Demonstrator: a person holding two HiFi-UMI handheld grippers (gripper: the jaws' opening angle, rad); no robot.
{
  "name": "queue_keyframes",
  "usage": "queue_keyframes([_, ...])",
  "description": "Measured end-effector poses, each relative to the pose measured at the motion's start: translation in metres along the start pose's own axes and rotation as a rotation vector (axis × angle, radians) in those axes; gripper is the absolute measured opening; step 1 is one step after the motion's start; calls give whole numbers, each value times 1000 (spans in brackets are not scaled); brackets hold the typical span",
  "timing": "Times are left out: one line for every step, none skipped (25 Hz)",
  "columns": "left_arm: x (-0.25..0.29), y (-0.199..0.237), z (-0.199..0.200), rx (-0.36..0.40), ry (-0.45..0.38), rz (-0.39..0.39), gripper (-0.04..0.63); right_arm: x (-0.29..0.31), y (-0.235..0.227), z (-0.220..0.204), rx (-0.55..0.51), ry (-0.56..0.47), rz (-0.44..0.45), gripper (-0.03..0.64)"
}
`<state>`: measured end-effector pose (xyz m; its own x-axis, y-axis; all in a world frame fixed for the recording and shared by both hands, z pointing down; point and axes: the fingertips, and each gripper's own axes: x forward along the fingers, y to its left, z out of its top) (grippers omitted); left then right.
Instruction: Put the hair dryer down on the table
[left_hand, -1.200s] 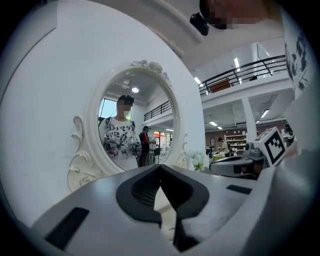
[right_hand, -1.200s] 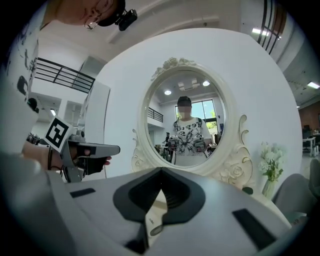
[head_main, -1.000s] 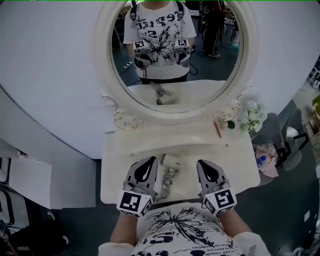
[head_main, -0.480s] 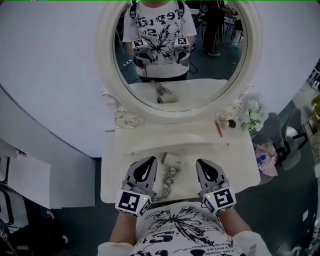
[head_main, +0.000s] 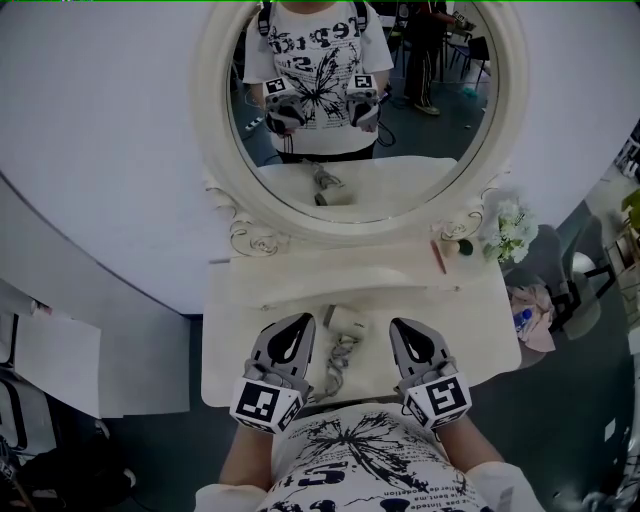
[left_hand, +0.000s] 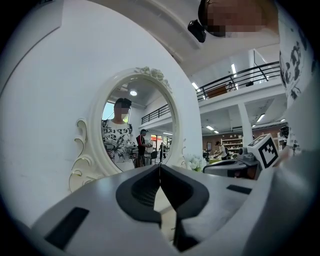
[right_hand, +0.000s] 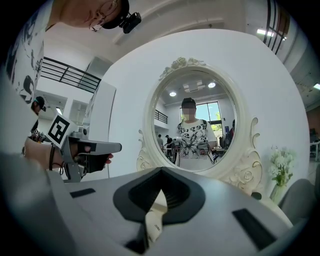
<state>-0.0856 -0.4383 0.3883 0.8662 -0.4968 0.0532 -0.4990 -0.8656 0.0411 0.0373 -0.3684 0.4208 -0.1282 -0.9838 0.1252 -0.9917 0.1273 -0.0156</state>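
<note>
Seen from above, a person stands at a white dressing table (head_main: 240, 340) holding a gripper in each hand. At far left there is dark floor with pale sheets (head_main: 60, 365) lying on it, then an open strip of floor up to the table's rounded left edge. The left part of the tabletop is bare.

The left gripper (head_main: 299, 322) hovers low over the front of the table and points toward the mirror. Its jaws are closed tip to tip and hold nothing. Just to its right lies the white hair dryer (head_main: 346, 321), resting on the tabletop between the two grippers. Its coiled cord (head_main: 338, 362) trails back toward the front edge, close beside the left gripper. Neither gripper has hold of the dryer.

The right gripper (head_main: 404, 326) mirrors the left one, pointing the same way. Its jaws are also pressed together and empty, with bare tabletop to its right.

Behind all this runs a raised back shelf (head_main: 300, 278) under a large oval mirror (head_main: 207, 120) in a carved white frame. The mirror fills the wall side, so there is no room beyond. At the shelf's right end lie a thin pink stick (head_main: 436, 258) and a small dark round thing (head_main: 463, 247). A bunch of white flowers (head_main: 508, 232) stands just off the table's right corner, with a grey seat (head_main: 560, 262) beyond it.
</note>
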Motion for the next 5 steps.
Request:
queue_keyframes([0,0,-1,-3,2,0,21,0,0,-1,2,0,-1,17])
queue_keyframes([0,0,-2,-5,4,0,21,0,0,-1,5,0,-3,17])
queue_keyframes([0,1,-2,-6,5,0,21,0,1,-2,8,1,-4,17])
queue_keyframes([0,1,-3,-7,7,0,21,0,1,-2,10,2,-4,17])
queue_keyframes([0,1,-3,-8,9,1,21,1,1,-2,12,3,-4,17])
